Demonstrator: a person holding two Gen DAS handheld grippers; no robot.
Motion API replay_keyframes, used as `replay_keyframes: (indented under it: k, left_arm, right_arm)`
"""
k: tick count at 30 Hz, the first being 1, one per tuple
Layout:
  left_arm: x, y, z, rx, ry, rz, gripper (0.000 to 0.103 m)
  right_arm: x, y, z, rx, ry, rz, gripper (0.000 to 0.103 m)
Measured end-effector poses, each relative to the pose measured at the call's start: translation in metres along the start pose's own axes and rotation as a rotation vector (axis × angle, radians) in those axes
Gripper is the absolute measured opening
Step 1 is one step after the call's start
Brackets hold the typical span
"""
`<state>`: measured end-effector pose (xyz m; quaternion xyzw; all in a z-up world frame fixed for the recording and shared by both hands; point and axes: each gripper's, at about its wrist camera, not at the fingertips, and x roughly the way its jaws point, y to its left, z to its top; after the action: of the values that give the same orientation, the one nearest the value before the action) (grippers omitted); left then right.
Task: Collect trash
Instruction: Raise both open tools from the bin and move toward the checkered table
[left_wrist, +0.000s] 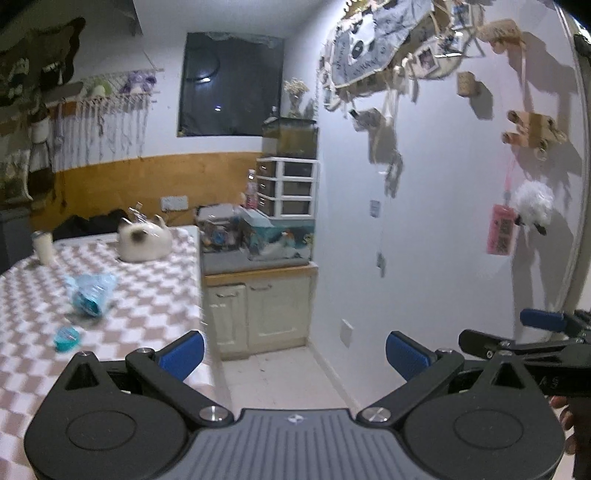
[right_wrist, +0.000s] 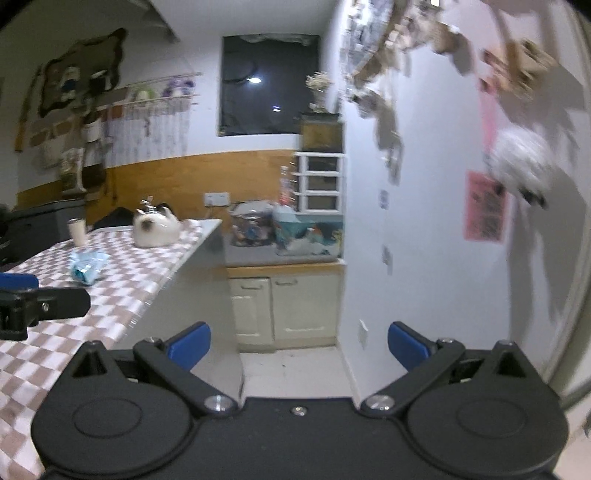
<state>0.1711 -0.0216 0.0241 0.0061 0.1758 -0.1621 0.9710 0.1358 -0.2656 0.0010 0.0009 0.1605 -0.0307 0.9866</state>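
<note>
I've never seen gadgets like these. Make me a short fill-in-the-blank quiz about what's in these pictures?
1. Both the left gripper and the right gripper have their blue-padded jaws ____.
2. The crumpled blue wrapper lies on a ____-patterned tablecloth.
3. The cream-coloured animal figure on the table is shaped like a ____.

Missing words: open; checked; cat

Left claw (left_wrist: 293, 354) is holding level, blue pads spread wide, gripping nothing. Right claw (right_wrist: 299, 345) is riding just beside it, also gaping wide and empty.
</note>
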Motion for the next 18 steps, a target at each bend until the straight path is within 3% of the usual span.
replay_keyframes:
  k: [11,18]
  left_arm:
    - [-0.018,0.097,0.057,0.029,-0.058,0.163,0.103]
    - [-0.004,0.166,0.081,0.036,-0.051,0.282,0.103]
  right_arm:
    - [0.030,0.071,0.066,-0.067,-0.032,0.124,0.103]
    - [0.061,0.113,0.101,-0.084,-0.025,0.165,0.103]
